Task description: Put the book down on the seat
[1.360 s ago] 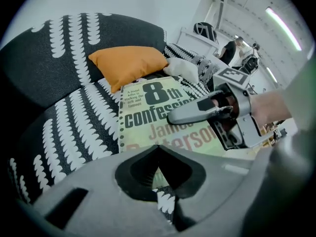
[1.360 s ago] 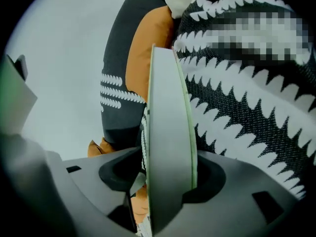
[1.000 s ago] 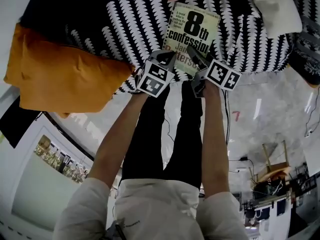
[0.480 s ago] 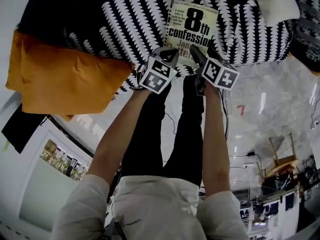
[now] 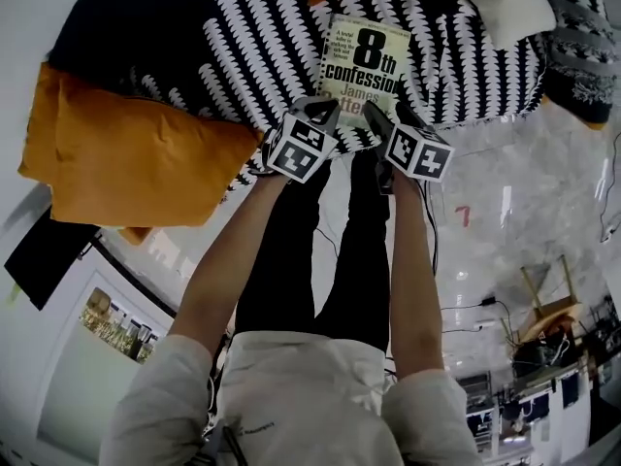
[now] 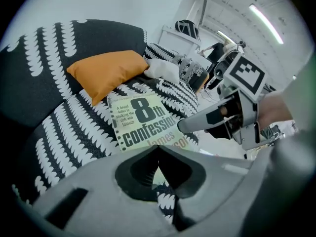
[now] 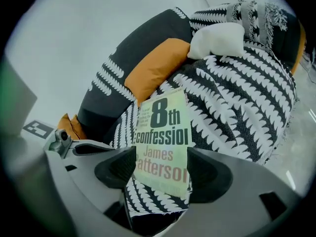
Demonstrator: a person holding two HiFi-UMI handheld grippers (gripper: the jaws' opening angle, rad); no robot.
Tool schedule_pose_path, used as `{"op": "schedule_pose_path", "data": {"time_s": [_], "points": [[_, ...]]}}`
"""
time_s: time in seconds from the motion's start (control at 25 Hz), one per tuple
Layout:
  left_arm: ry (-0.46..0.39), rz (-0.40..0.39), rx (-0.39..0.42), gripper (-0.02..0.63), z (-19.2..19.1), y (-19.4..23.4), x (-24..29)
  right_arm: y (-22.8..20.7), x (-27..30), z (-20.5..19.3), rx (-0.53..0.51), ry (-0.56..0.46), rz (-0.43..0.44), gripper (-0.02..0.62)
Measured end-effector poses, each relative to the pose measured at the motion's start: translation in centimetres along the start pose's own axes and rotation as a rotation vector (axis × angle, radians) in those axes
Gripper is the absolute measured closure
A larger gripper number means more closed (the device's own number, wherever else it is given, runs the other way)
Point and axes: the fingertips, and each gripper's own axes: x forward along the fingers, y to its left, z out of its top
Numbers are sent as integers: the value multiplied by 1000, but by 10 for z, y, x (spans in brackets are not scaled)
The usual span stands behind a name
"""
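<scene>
Near the front edge of the seat point(image 5: 252, 47), on its black-and-white patterned cloth, the book point(image 5: 362, 69) lies flat with its front cover up and its lower end toward that edge. Just over that near end hang the right tongs point(image 7: 161, 157). Their jaws are spread wide, having just been opening. The book shows between them, but neither pad touches it. Beside them, at the book's near corner, the left tongs point(image 6: 157, 148) have their tips closed together with nothing gripped. An orange cushion point(image 5: 136, 153) rests at the seat's left end, and a white cushion point(image 5: 505, 3) lies toward its far right corner.
</scene>
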Motion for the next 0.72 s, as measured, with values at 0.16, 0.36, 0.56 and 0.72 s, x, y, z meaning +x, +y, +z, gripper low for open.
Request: {"op": "schedule_pose_path", "data": {"time_s": [0.16, 0.36, 0.56, 0.72], "points": [[-15, 8, -1, 597, 6, -5, -21, 13, -17, -3, -22, -4, -16, 314], [-31, 9, -25, 597, 5, -17, -56, 38, -50, -8, -65, -5, -39, 314], [-37, 6, -35, 597, 8, -36, -93, 62, -91, -17, -117, -15, -67, 314], [-53, 0, -36, 597, 11, -50, -125, 81, -115, -23, -129, -27, -87, 314]]}}
